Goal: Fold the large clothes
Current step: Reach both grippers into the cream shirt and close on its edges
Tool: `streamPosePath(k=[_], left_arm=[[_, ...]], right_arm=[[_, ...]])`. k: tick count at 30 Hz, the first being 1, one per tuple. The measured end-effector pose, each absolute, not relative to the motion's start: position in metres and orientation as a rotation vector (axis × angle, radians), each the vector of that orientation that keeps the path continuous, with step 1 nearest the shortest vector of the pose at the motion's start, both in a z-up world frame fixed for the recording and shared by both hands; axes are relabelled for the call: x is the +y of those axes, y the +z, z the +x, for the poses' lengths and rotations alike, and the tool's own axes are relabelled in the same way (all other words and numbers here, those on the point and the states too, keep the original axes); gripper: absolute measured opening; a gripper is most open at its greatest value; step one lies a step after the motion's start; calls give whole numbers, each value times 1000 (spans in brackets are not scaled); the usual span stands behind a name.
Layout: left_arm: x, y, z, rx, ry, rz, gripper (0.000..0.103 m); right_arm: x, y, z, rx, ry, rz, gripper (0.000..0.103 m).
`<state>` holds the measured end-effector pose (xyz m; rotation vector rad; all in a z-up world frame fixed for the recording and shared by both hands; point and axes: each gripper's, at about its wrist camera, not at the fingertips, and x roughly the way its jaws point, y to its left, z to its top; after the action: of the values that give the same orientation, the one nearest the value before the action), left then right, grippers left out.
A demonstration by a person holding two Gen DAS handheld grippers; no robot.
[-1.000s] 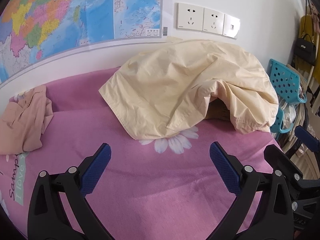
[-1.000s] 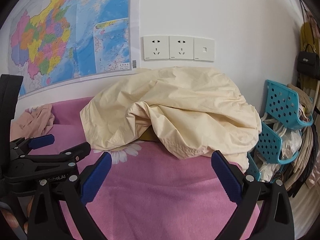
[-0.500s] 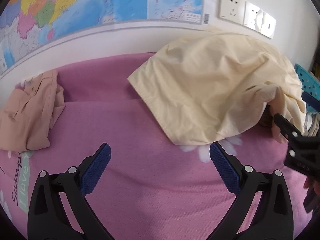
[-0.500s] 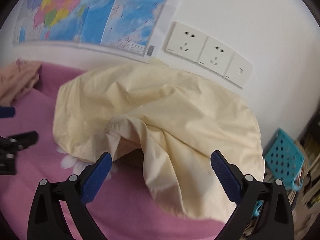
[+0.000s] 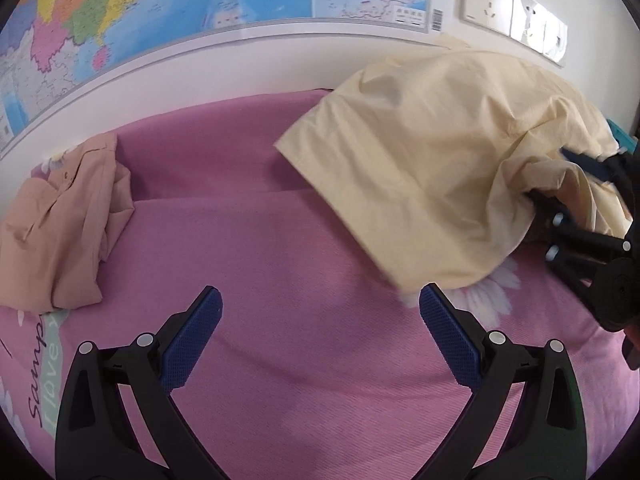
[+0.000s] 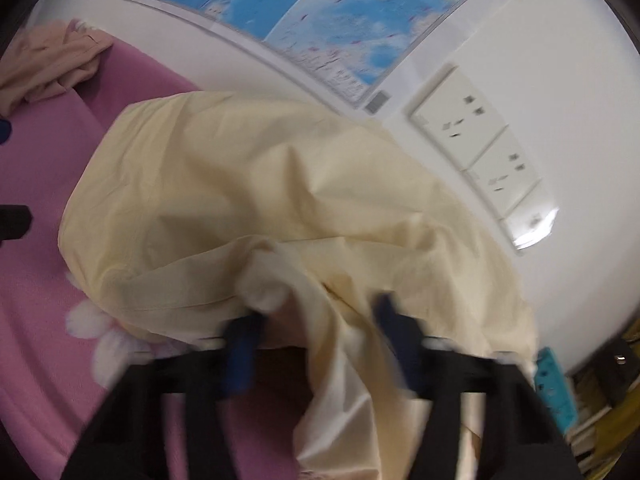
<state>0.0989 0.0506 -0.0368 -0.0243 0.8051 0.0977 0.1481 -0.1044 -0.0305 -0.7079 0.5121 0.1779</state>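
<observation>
Right gripper (image 6: 316,332) now straddling cream garment (image 6: 248,184), half-closed.

A pink bedspread (image 5: 304,264) printed with white daisies covers the bed in front of me, and I place everything else from it. Above its far edge, a colourful wall map (image 5: 168,20) is fixed to the white wall. Right of the map, also above the bedspread, sits a row of white wall sockets (image 6: 476,148). Past the bedspread's right end I glimpse a turquoise plastic basket (image 6: 554,390). Cursive lettering (image 5: 44,364) runs along the bedspread's near left corner.
</observation>
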Motion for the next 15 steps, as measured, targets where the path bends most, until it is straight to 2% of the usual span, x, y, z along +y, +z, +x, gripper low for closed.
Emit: streamPosePath(k=[1,3,15], left_arm=[[53,-37,99,804,104,-22,98],[60,-36,100,798,117,-13,98],[76,-6,121,635,-12,72,98]], right_arm=[[-105,-28,148,514,183,-698,14],[-115,-8,143,517,225,-619,7],[-230,192,106,259,287,-116,4]])
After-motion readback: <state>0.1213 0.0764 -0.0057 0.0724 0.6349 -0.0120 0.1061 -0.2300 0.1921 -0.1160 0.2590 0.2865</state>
